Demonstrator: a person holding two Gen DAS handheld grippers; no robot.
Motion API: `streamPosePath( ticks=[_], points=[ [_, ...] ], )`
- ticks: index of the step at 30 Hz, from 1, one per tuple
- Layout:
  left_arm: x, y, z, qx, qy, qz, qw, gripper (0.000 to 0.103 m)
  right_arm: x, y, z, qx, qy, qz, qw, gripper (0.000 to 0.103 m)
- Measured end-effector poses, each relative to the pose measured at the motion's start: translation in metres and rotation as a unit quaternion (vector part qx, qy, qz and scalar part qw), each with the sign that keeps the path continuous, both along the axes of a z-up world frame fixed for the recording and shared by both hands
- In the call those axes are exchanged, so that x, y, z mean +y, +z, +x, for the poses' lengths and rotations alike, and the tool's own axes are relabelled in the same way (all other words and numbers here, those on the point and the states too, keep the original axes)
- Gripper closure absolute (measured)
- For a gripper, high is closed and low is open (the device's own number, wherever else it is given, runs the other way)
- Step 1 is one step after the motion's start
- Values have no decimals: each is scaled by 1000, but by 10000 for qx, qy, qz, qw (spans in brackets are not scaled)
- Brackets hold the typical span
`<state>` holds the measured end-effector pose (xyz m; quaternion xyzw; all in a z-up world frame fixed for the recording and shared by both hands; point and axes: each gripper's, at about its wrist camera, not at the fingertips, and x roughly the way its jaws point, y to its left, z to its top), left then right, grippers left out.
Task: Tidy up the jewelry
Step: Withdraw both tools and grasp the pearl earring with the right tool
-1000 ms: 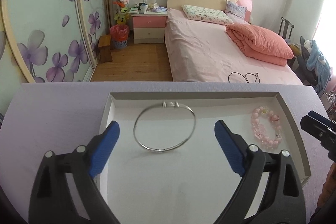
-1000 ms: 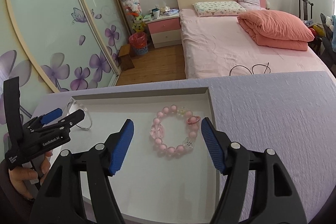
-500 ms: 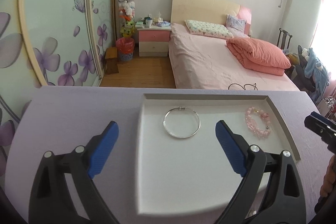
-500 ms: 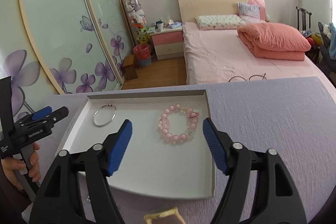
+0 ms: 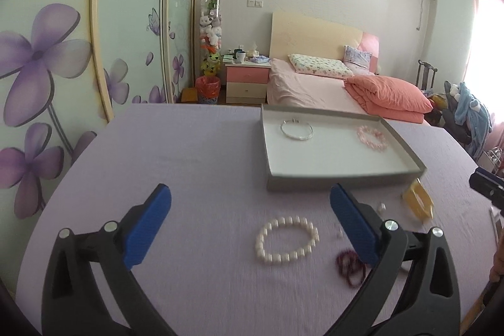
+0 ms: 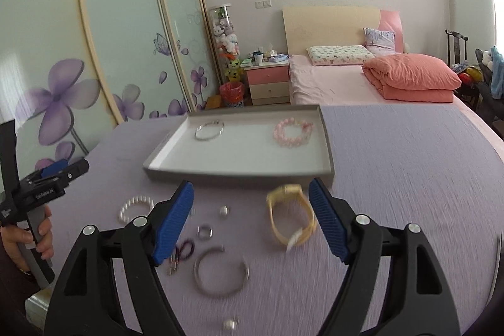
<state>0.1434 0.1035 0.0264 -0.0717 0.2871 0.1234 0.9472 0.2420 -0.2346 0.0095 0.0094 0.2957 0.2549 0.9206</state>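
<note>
Hovering both grippers, left gripper [image 5: 250, 227] just widening and right gripper [image 6: 252, 218] spread empty, you're risking shoving the yellow watch [image 6: 291, 218] at 12 o'clock into the tray [image 6: 239, 172].

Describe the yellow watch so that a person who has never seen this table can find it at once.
Start at the grey tray on the purple tablecloth. Just in front of its near right corner, outside it, lies the yellow watch. It is the only yellow piece, with a wide strap, while the white bead bracelet and the open silver bangle nearby are thin rings.
</note>
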Motion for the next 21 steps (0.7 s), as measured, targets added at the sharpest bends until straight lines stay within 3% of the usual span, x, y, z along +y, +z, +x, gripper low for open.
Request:
streamPosePath(
  ticks=[6, 9, 15, 21],
  points=[
    [-19, -25, -44, 56, -198, -230, 9995, 2, -6, -51, -37, 544, 101, -58, 9985, 34],
    [-32, -32, -57, 75, -338, -164, 9993, 2, -5, -72, -50, 756, 110, -121, 9970, 37],
    [-55, -37, -70, 12, -550, 50, 9985, 2, 4, -92, -71, 818, 130, -379, 9958, 50],
    [-61, -41, -70, 62, -680, -52, 9977, 2, 15, -100, -73, 767, -8, -677, 9948, 65]
  ],
)
